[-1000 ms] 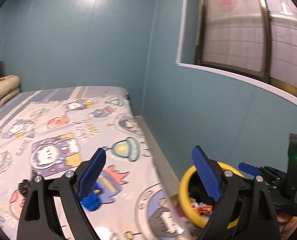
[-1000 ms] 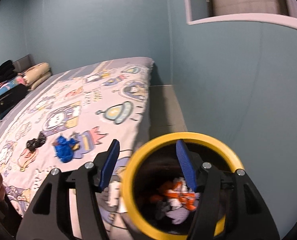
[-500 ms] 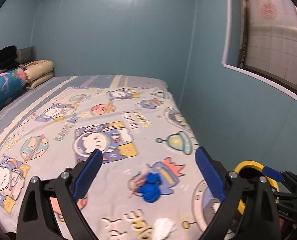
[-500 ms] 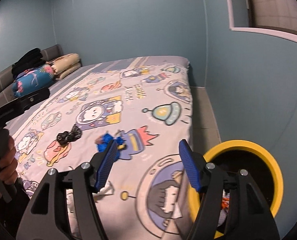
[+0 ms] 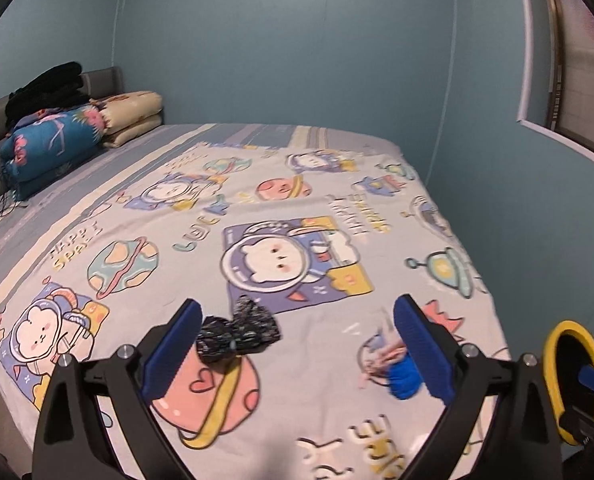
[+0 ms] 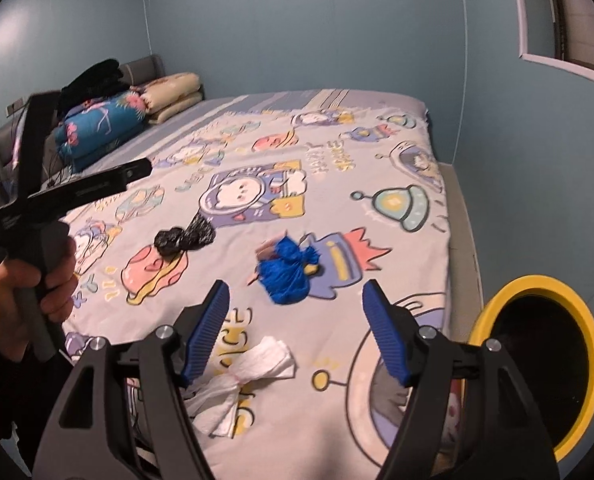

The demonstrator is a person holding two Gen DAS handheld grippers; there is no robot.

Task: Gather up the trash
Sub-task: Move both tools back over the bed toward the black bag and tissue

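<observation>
**Hovering over the bed, both jaws spread and empty**

Left gripper [image 5: 295,344]: jaws wide, just been opening, nothing between the pads; black crumpled bag [image 5: 239,330] on the bed sheet [image 5: 137,216] just beside its left finger, lower centre. Right gripper [image 6: 297,332]: jaws also just opening, empty. Blue wad [image 6: 287,276] lies centre frame, white tissue [image 6: 237,380] lower centre, yellow-rimmed bin [image 6: 537,364] lower right. Sheet print reads "HAPPY SPACE"; other lettering blurred.
</observation>
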